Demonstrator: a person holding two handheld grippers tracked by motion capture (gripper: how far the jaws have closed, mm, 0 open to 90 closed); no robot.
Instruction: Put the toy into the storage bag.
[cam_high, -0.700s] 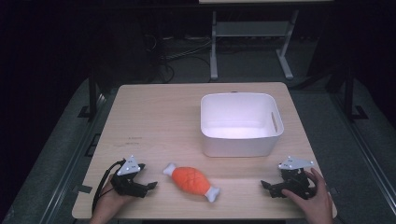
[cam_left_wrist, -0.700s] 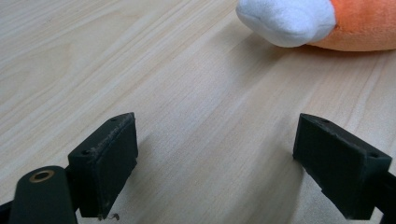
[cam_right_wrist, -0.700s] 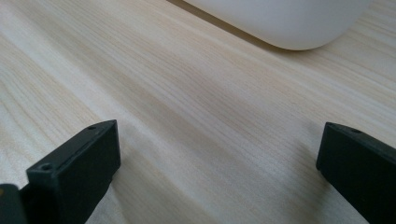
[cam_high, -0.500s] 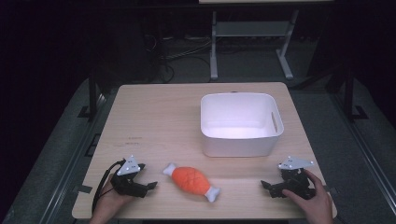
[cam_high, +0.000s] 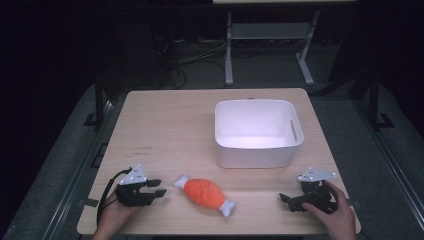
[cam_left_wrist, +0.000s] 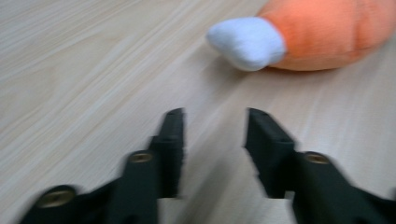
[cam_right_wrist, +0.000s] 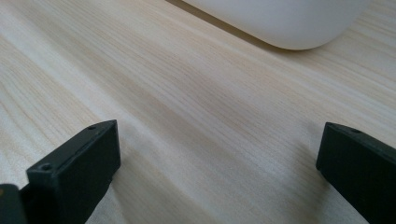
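Observation:
An orange plush drumstick (cam_high: 204, 193) with white bone ends lies near the table's front edge, between the two grippers. My left gripper (cam_high: 159, 187) rests on the table just left of it, open, jaws pointing at its white end (cam_left_wrist: 247, 43), a short gap away. My right gripper (cam_high: 286, 201) sits at the front right, open wide with bare wood between its jaws (cam_right_wrist: 219, 154). A white plastic bin (cam_high: 257, 132), empty, stands at the middle right of the table; its rounded lower corner (cam_right_wrist: 285, 23) shows ahead of the right gripper.
The light wooden table (cam_high: 170, 125) has bare room across its left half and back. Dark floor, cables and a white metal stand (cam_high: 270, 45) lie beyond the far edge.
The left gripper view is slightly blurred, as if that gripper is moving a little. In the high view, nothing has visibly shifted.

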